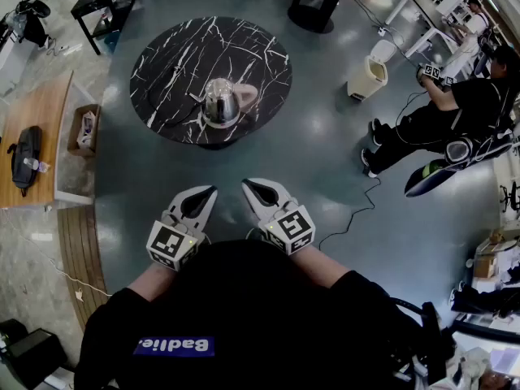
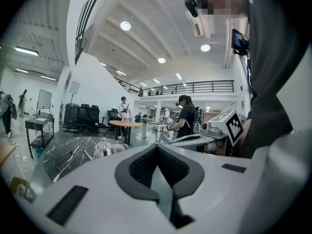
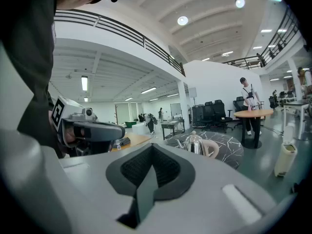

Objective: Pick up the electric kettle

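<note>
Both of my hand-held grippers are shut tight with nothing between the jaws. The left hand-held gripper (image 1: 206,192) and the right hand-held gripper (image 1: 250,187) sit side by side close to my chest, well apart from the electric kettle (image 1: 220,102). The shiny kettle stands upright near the middle of the round counter (image 1: 171,55), which is black with white marble veins and stands on a grey-blue floor (image 1: 325,161) in a big open hall. A purple patch (image 1: 173,346) on my dark top seems to read "Badlie", though the print is small and cut short. Only the head view shows a seated person (image 1: 455,116) in black to the right, a pale bin (image 1: 370,78), and a black bag (image 1: 24,157) on a wooden bench. Only the gripper views show the white ceiling (image 2: 146,43) with round lights, a railed balcony (image 2: 204,87), and a person standing by a round wooden table (image 2: 124,124).
</note>
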`<control>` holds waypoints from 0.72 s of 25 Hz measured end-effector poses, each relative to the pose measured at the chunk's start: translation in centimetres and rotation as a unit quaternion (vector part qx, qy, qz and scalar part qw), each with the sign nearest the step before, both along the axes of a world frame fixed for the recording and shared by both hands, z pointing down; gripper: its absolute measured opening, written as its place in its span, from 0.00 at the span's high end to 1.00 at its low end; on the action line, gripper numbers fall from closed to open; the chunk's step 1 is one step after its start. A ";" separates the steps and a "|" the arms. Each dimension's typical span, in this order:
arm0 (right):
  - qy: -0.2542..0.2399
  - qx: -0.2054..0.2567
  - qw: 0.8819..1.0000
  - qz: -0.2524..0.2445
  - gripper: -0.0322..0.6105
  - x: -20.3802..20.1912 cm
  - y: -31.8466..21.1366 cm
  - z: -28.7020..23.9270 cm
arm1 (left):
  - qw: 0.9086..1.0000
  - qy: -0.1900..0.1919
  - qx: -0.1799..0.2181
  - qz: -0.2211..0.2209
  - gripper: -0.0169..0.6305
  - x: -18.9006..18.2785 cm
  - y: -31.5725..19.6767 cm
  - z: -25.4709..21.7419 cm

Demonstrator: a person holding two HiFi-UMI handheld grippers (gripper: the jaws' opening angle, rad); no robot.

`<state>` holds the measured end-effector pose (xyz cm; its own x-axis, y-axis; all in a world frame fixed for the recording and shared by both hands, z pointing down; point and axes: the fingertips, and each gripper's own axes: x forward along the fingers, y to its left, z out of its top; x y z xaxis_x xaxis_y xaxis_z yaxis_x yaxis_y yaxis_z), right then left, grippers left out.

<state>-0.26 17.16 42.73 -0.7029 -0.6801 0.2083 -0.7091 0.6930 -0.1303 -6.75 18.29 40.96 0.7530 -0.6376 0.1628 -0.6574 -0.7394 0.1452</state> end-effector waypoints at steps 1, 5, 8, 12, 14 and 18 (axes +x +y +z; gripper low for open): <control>0.001 -0.002 1.000 0.000 0.95 0.1 0.0 0.1 | 1.000 0.000 0.000 0.001 0.96 0.1 -0.1 0.0; 0.003 -0.006 1.000 -0.001 0.95 0.3 0.0 0.6 | 1.000 -0.002 -0.004 -0.001 0.96 0.2 -0.2 0.0; 0.003 -0.007 1.000 0.000 0.95 0.3 0.1 0.7 | 1.000 -0.006 -0.012 -0.007 0.96 0.2 -0.3 -0.2; 0.006 -0.007 1.000 0.001 0.95 0.5 0.0 0.7 | 1.000 -0.003 -0.008 -0.004 0.96 0.3 -0.5 -0.1; 0.006 -0.008 1.000 0.000 0.95 0.4 -0.1 0.8 | 1.000 -0.001 -0.007 -0.004 0.96 0.3 -0.6 -0.1; -0.006 -0.006 1.000 -0.001 0.95 0.4 -0.3 0.7 | 1.000 0.001 -0.007 -0.006 0.96 0.2 -0.8 0.0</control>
<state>0.10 16.86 43.40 -0.7074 -0.6755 0.2080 -0.7054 0.6931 -0.1483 -6.53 17.50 40.93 0.7455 -0.6443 0.1706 -0.6661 -0.7292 0.1568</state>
